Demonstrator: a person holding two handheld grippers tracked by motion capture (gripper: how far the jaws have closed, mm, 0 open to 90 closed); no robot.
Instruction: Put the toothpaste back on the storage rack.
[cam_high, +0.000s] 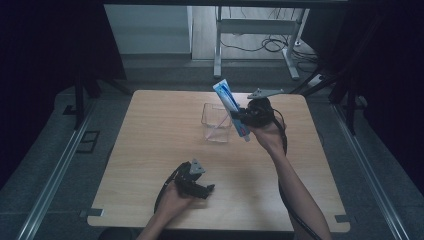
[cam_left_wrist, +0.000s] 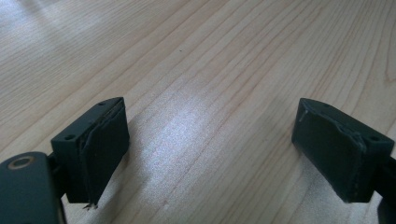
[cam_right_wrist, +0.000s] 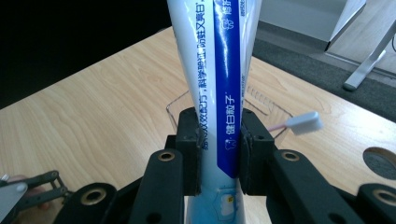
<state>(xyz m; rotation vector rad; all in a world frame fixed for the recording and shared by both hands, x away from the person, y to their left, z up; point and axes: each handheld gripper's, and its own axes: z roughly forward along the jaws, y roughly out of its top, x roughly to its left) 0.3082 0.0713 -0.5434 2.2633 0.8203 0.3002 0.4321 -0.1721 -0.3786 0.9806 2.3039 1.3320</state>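
My right gripper (cam_high: 242, 116) is shut on a white and blue toothpaste tube (cam_high: 231, 109), held slanted just right of a clear plastic cup (cam_high: 216, 122) near the table's middle back. In the right gripper view the tube (cam_right_wrist: 219, 70) rises between the two black pads (cam_right_wrist: 189, 140), and a pink toothbrush with a white head (cam_right_wrist: 304, 122) leans out of the clear cup (cam_right_wrist: 175, 112) behind it. My left gripper (cam_high: 207, 190) rests low over the front of the table, open; in its own view the left gripper (cam_left_wrist: 210, 149) has bare wood between its jaws.
The wooden table (cam_high: 150, 150) has dark floor around it. Metal desk legs (cam_high: 218, 45) and cables (cam_high: 272, 45) stand beyond the far edge. A round hole (cam_right_wrist: 380, 161) in the tabletop sits at the right of the right gripper view.
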